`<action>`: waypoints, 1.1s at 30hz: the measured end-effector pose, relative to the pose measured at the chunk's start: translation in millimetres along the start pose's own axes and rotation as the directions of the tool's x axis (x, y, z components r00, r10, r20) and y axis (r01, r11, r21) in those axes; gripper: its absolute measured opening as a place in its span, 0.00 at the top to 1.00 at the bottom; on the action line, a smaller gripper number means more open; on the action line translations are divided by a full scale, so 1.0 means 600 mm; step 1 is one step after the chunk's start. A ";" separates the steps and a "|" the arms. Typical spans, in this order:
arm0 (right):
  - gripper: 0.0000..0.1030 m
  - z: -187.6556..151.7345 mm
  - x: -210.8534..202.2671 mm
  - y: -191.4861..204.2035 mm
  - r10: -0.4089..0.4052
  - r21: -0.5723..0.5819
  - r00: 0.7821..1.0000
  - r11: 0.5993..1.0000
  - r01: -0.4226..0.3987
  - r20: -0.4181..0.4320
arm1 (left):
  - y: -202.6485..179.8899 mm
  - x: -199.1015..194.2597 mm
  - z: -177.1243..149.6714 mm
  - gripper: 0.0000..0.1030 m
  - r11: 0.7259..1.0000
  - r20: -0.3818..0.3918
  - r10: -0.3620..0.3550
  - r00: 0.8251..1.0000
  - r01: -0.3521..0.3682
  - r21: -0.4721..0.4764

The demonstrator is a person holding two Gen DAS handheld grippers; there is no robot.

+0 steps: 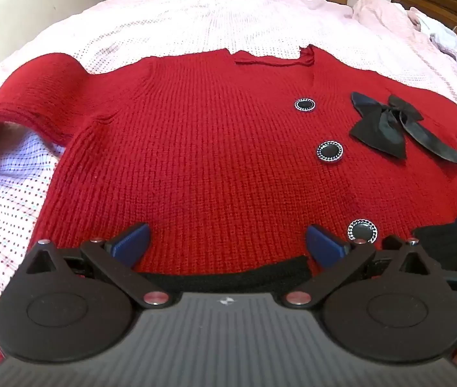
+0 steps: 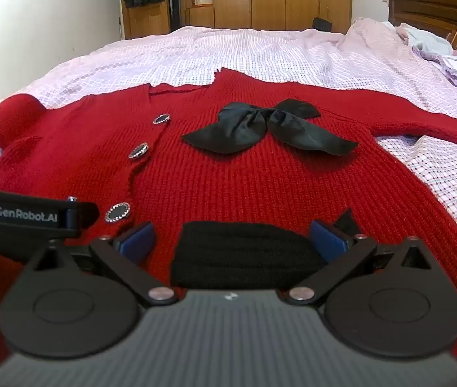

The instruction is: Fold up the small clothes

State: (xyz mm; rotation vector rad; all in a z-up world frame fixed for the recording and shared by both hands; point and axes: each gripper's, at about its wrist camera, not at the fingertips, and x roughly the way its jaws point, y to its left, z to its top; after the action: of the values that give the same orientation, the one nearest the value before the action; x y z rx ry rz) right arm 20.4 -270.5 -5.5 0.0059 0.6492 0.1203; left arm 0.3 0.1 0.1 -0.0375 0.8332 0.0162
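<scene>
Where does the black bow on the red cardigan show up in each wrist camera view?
Left wrist view: the black bow lies right of centre, to the right of the button row.
Right wrist view: the black bow lies near the centre, above the open claw.
Shared landmark: the middle button, left of the bow in both.

cardigan [image 1: 212, 161] flat on bed [image 1: 180, 22], ahead of left gripper [image 1: 228, 242]; bow [image 1: 390, 122] right of buttons [image 1: 329, 151]

Black grippers, blue fingers [image 1: 133, 238], silver screws
</scene>
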 end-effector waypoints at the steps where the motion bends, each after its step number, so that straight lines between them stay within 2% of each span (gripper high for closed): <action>1: 0.00 0.000 0.000 -0.001 0.000 -0.001 1.000 1.000 0.000 0.002 | 0.000 0.000 0.000 0.00 1.000 0.007 0.000 1.000 0.000 0.002; 2: 0.00 0.000 -0.001 -0.002 0.000 -0.001 1.000 1.000 0.000 0.005 | -0.001 -0.002 -0.002 0.00 1.000 0.039 0.010 0.999 -0.010 0.010; 11: 0.00 -0.004 -0.002 0.005 -0.015 -0.025 1.000 1.000 0.016 0.008 | -0.005 -0.008 -0.001 0.00 0.999 0.033 0.047 0.998 -0.047 0.003; 33: 0.00 -0.006 -0.002 0.010 -0.023 -0.035 1.000 0.999 0.023 0.012 | -0.007 -0.004 -0.007 0.00 0.999 0.047 0.052 0.998 -0.052 0.006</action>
State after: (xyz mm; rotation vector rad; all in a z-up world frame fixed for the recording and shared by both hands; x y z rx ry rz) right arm 16.8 -265.0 -7.7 -0.0348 0.6353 0.1093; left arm -4.2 -4.2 -1.1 -0.0091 0.7868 0.0628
